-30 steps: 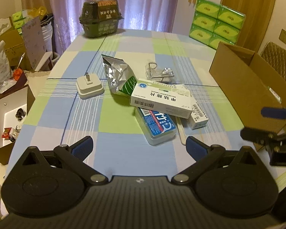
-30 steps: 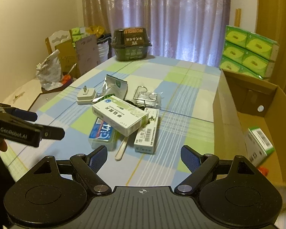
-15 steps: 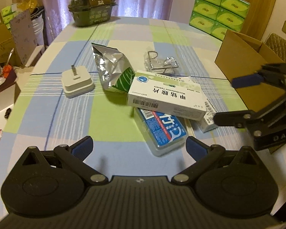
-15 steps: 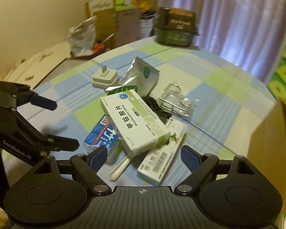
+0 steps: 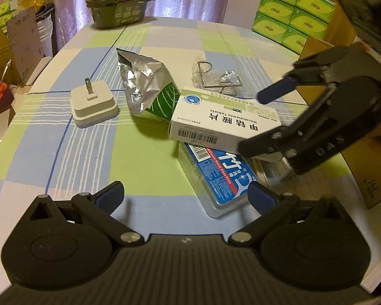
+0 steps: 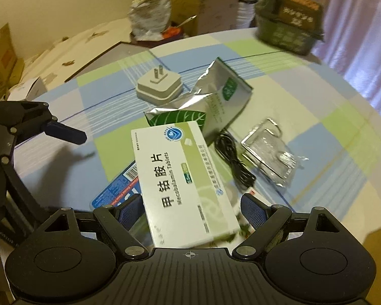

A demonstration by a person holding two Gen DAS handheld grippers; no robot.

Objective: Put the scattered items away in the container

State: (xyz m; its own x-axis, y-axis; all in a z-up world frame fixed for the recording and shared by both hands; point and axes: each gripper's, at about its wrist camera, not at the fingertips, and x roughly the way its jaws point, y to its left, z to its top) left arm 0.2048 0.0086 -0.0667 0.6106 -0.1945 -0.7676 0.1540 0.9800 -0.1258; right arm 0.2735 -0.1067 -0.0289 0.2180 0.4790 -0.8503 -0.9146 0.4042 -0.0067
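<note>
On the checked cloth of the desk (image 5: 94, 162), the scattered items are seen from the left wrist view. Farthest left, a white plug adapter (image 5: 93, 103) is laid with its two prongs up. Just beside it, a crumpled silver foil pouch (image 5: 144, 86) with a green leaf print is lying on its side. Touching the pouch, a white and green medicine box (image 5: 223, 123) printed "Mecobalamin Tablets", with Chinese characters and a barcode, is resting on top of a clear-cased blue pack (image 5: 219, 172) bearing white lettering and a barcode. Behind the box, a wire hook in clear wrapping (image 5: 217, 77) is seen. In the right wrist view, a coiled black cable (image 6: 235, 162) is lying between the box and the wrapped hook.

At the desk's far end, a dark green tub (image 5: 118, 0) marked "NONGFU" is standing. Green tissue packs (image 5: 292, 12) are stacked at the back right, and the brown cardboard container (image 5: 368, 175) is at the right edge, largely hidden.

The left claw (image 5: 185, 198) is held wide open and empty above the cloth, near the blue pack. The right claw (image 6: 191, 209) is spread wide around the near end of the medicine box, with both pads apart from its sides; nothing is gripped.
</note>
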